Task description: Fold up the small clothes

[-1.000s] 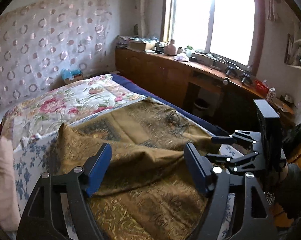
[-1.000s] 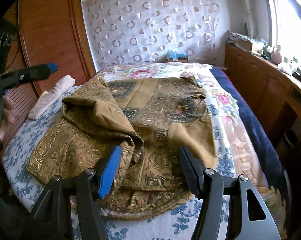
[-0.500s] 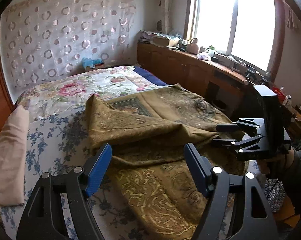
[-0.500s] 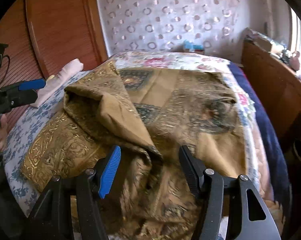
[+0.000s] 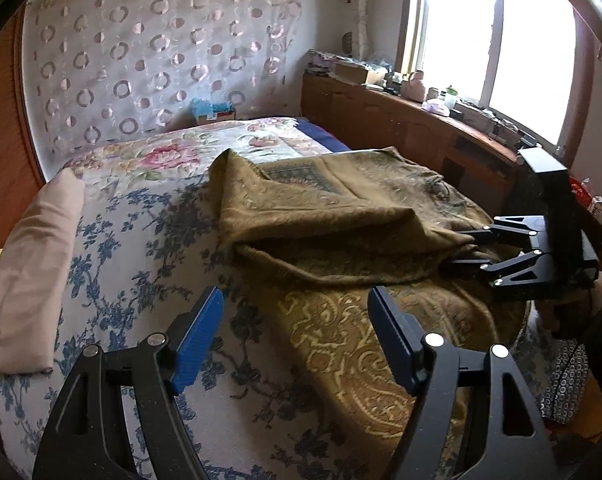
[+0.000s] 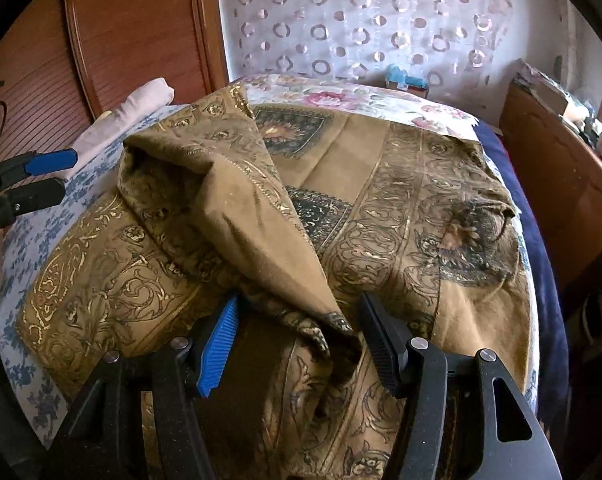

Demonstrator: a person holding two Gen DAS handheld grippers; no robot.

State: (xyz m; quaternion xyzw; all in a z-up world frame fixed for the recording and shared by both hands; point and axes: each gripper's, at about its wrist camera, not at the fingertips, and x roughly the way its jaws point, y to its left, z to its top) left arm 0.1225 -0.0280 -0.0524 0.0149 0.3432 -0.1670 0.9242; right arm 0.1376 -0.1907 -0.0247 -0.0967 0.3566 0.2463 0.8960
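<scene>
While the brown patterned cloth (image 6: 381,208) lies spread over the bed (image 5: 133,248), filling the middle of both views, one corner of it is turned over in a loose fold. At the bottom of its own view, the left tool (image 5: 295,336) stands wide and empty over the cloth's near edge. Low in its own view, the right tool (image 6: 297,340) stands partly open around the fold's bunched tip; whether its pads pinch, I cannot tell.

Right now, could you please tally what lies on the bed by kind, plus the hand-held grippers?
Brown patterned cloth: 1
Pink pillow: 1
Hand-held grippers: 2, the left and the right
Total: 4
</scene>
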